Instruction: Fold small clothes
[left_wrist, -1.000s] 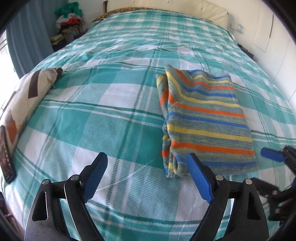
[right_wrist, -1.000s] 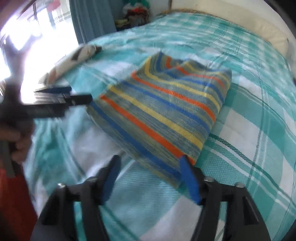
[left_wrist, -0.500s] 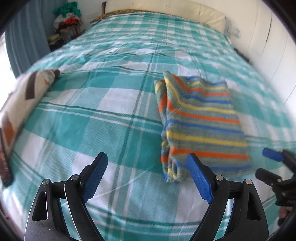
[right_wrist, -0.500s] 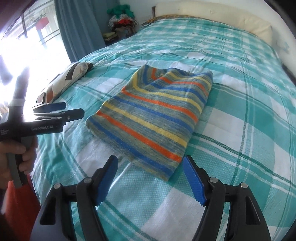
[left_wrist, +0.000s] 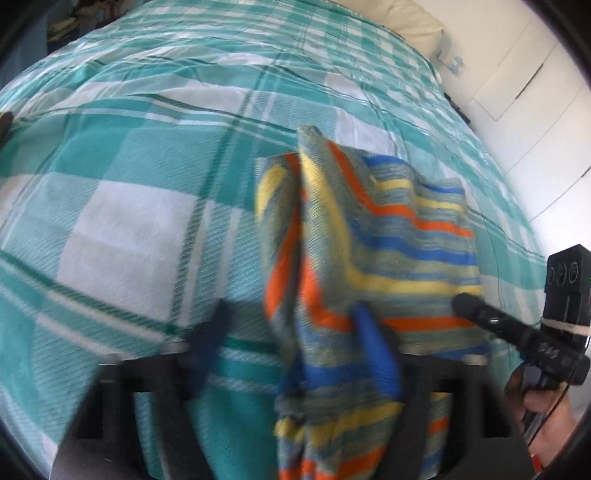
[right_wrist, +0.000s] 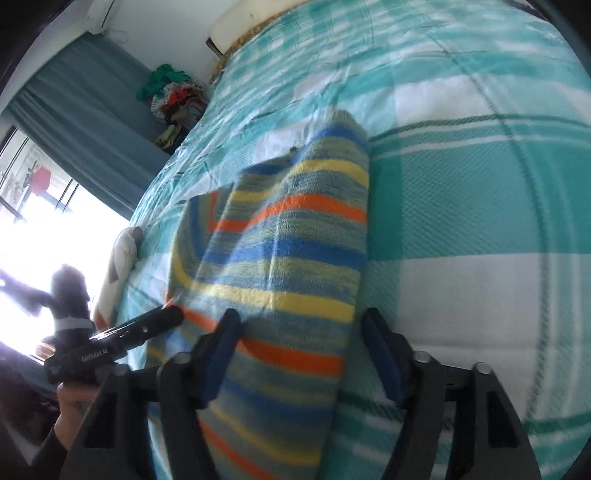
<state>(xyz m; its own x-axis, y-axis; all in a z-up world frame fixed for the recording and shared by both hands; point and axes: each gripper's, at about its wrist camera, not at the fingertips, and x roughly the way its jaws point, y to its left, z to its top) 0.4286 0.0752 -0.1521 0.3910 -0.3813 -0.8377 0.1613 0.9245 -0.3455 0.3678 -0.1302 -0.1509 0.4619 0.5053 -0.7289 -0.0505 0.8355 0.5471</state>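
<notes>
The left wrist view is showing a striped cloth (left_wrist: 373, 236) lying on a bed with a green and white checked cover (left_wrist: 140, 206). The cloth has orange, blue, yellow and grey stripes, and it is folded over on itself. Its near end is bunching up and rising off the cover. The left gripper (left_wrist: 291, 347) is sitting low in this picture, and everything there is blurry. Its jaws have just been closing, and the near left corner of the cloth is between them. One blue finger (left_wrist: 376, 354) is lying against the cloth, and the other finger (left_wrist: 210, 336) is a dark smear with checked cover showing between it and the cloth, so I cannot tell if the fingers are pinching it. In the right wrist view, the right gripper (right_wrist: 303, 354) is standing over the near end of the cloth (right_wrist: 288, 258), and its jaws have just been closing too. The cloth is running up between its two blue fingers (right_wrist: 221, 354), which seem to be pressing on both sides of it. The person's hand (right_wrist: 74, 402) is holding the left gripper at the left edge of that picture. A cream pillow (left_wrist: 413, 22) is lying at the far end of the bed. A blue curtain (right_wrist: 85, 122) is hanging by a bright window, with a pile of clothes (right_wrist: 173, 96) beside it.
</notes>
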